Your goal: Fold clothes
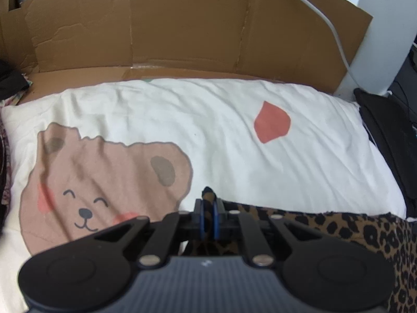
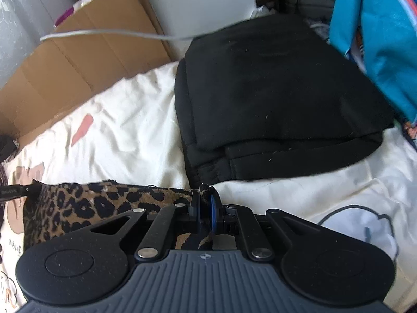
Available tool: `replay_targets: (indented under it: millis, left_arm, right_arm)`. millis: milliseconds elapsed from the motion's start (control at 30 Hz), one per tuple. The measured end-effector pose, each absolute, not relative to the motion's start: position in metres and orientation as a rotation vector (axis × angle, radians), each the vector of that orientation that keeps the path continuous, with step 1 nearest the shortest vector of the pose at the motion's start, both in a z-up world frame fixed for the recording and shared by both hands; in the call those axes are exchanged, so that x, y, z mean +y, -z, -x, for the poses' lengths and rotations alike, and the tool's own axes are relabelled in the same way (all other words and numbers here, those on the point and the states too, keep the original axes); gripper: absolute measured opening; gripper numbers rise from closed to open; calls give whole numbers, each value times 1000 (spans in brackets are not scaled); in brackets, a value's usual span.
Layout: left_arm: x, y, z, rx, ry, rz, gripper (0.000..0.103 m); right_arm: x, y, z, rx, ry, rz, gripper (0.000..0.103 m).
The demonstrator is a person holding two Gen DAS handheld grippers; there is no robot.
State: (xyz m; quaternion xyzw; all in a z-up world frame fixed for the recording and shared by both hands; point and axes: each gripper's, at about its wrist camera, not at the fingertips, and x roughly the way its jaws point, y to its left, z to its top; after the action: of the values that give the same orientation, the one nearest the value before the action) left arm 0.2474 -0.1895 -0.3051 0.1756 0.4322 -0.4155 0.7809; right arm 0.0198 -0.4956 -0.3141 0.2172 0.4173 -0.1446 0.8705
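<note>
A leopard-print garment [image 1: 338, 229] lies stretched across the near part of a white bedsheet [image 1: 182, 120] printed with a brown bear. My left gripper [image 1: 207, 208] is shut on the garment's left corner, which pokes up between the fingers. In the right wrist view the same garment [image 2: 86, 206] runs off to the left, and my right gripper [image 2: 205, 206] is shut on its right corner. The left gripper's tip [image 2: 15, 191] shows at the far left edge, holding the other corner.
A flattened cardboard sheet [image 1: 161, 26] stands behind the bed, with a white cable [image 1: 336, 34] over it. A folded black garment [image 2: 273, 91] lies on the sheet just beyond my right gripper. A blue garment [image 2: 383, 39] hangs at the upper right.
</note>
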Motion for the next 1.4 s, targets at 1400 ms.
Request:
replay_targets:
  millis: [1400]
  left_arm:
    - [-211,286,-98,911,1214,-696,13]
  right_arm:
    - [-445,280,90,715,115,-485,33]
